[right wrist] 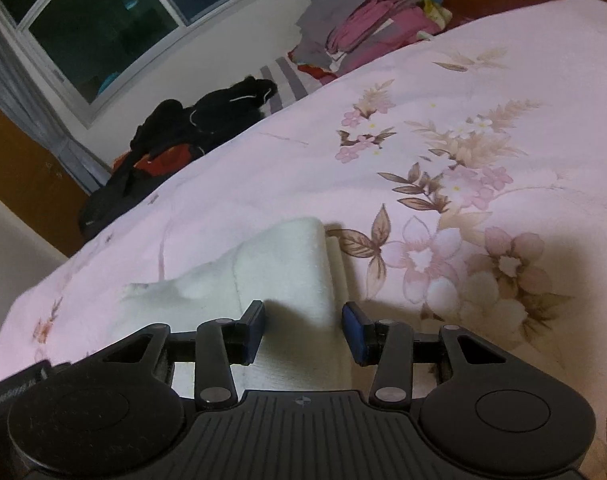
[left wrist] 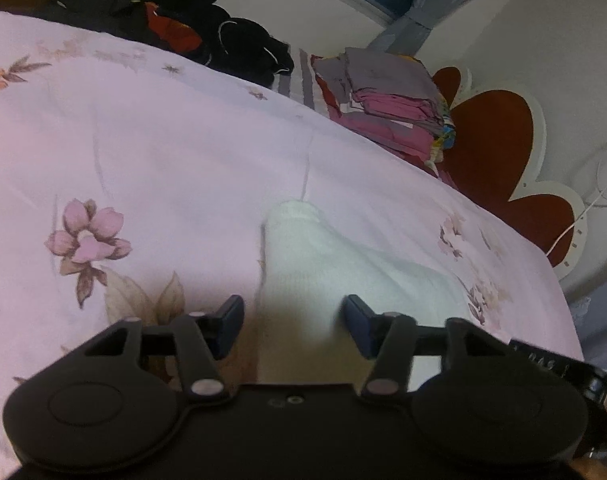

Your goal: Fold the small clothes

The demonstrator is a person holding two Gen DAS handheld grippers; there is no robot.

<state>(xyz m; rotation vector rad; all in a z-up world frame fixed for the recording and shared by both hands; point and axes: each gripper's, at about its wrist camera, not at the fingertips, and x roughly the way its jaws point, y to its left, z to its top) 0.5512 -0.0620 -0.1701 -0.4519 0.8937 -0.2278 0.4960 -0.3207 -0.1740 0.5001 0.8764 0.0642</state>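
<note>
1. Through the left wrist camera we see our left gripper point(left wrist: 291, 322) with its blue-padded fingers point(left wrist: 230, 314) spread apart, pinching nothing. The small white knitted garment point(left wrist: 327, 264) lies on the pink floral bedspread point(left wrist: 151, 152), starting in the gap between the fingers and running away ahead of them, with more of it spreading out beyond the right finger. We cannot tell whether the pads touch the cloth.
2. Far ahead of the left finger in the same view sits a heap of black clothing with an orange patch point(left wrist: 191, 28). Far ahead of the right finger is a stack of folded grey and pink fabric point(left wrist: 395, 92), with the red flower-shaped headboard point(left wrist: 491, 136) beside it.
3. Through the right wrist camera our right gripper point(right wrist: 303, 330) also has its fingers point(right wrist: 353, 334) spread wide, empty. The white garment point(right wrist: 279, 264) lies between them and extends ahead and past the left finger, its folded edge just inside the right finger.
4. Here the black heap point(right wrist: 207, 116) sits far ahead to the left, under a dark window point(right wrist: 103, 28); the folded stack point(right wrist: 367, 28) lies far ahead.
</note>
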